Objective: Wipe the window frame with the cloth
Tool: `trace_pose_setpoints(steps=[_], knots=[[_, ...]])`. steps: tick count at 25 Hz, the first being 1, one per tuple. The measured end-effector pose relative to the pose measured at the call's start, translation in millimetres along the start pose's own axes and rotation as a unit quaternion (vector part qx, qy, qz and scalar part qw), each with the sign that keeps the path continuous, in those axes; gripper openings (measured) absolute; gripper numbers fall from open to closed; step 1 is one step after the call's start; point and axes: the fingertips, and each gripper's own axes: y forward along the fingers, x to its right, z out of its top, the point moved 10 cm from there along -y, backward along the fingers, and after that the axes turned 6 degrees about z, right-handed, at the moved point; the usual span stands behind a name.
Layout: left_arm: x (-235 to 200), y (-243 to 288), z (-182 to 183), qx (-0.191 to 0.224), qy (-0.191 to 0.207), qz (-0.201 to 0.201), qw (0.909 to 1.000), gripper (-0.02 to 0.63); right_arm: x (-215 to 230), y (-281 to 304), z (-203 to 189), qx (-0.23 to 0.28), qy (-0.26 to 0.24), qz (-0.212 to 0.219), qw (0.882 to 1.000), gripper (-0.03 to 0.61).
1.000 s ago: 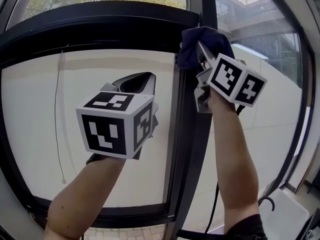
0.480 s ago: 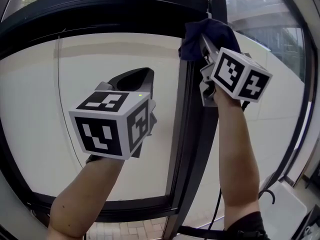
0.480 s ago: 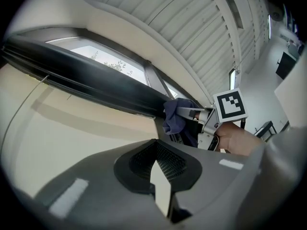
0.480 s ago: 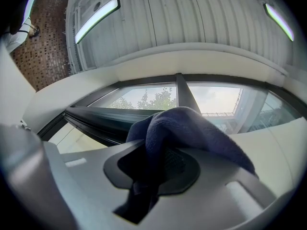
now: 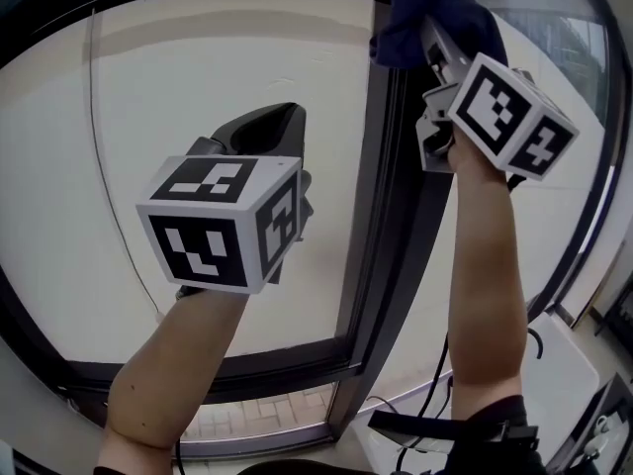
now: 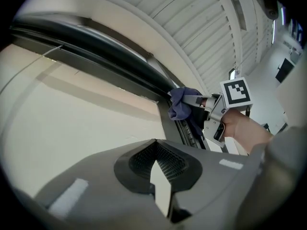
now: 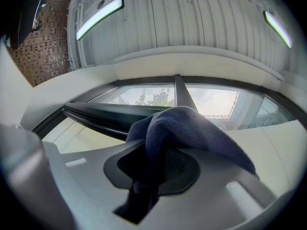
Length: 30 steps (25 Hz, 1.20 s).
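Note:
A dark blue cloth is bunched against the black upright bar of the window frame, close to its top. My right gripper is shut on the cloth and reaches up from below right. The right gripper view shows the cloth draped over the jaws, with the upright bar just beyond. My left gripper is held in front of the left pane, shut and holding nothing. From the left gripper view, the cloth and the right gripper touch the bar.
A thin cord hangs down the left pane. The black bottom rail runs under my left forearm. At the lower right are a white box and dangling cables. Another black upright is at the far right.
The window has slid upward in the head view, so the top rail is nearly out of sight. The right gripper and cloth stay high on the upright bar. The left gripper sits lower against the pane.

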Motion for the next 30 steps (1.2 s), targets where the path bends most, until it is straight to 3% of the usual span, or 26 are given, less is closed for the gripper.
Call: trace_pose_setpoints(steps=[6, 11, 19, 30], knots=[[3.9, -3.6, -28.4, -0.019, -0.018, -0.032, 0.9992, -0.006, -6.3, -9.8, -11.1, 0.006, 0.0, -0.013, 1.0, 0.067], [14.7, -16.8, -34.1, 0.015, -0.022, -0.083, 0.9962, -0.006, -9.8, -22.4, -24.5, 0.011, -0.007, -0.021, 1.0, 0.067], [11.2, -25.8, -45.8, 0.011, -0.008, -0.073, 0.9973, -0.006, -16.1, -41.9, -46.7, 0.006, 0.015, -0.041, 0.999, 0.067], [4.5, -36.1, -81.2, -0.034, -0.031, -0.073, 0.9962, -0.006, -32.6, -66.7, -72.9, -0.006, 0.02, -0.05, 0.999, 0.067]])
